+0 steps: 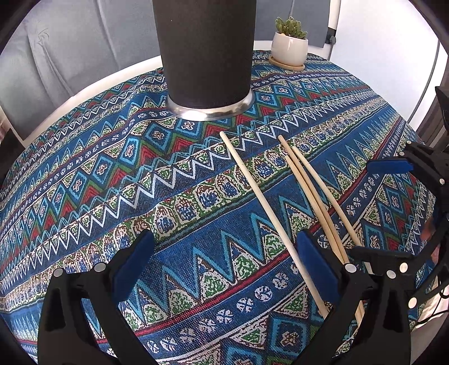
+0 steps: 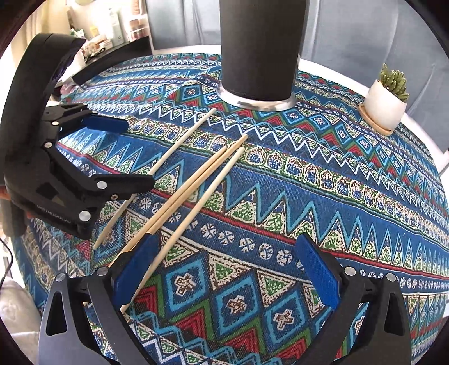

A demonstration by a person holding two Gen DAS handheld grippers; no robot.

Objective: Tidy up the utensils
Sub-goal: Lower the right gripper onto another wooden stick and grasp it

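Several wooden chopsticks lie loose on the patterned blue cloth, their tips toward a tall black cup with a steel base. One chopstick lies apart; the other three lie close together. My left gripper is open just above the cloth, and the single chopstick runs beside its right pad. My right gripper is open too, its left pad over the thick ends of the grouped chopsticks. Each gripper also appears in the other view, the right gripper and the left gripper. Neither holds anything.
A small succulent in a white pot on a wooden saucer stands at the far right of the round table. Grey upholstery runs behind the table. A dark shelf with bottles is at the far left.
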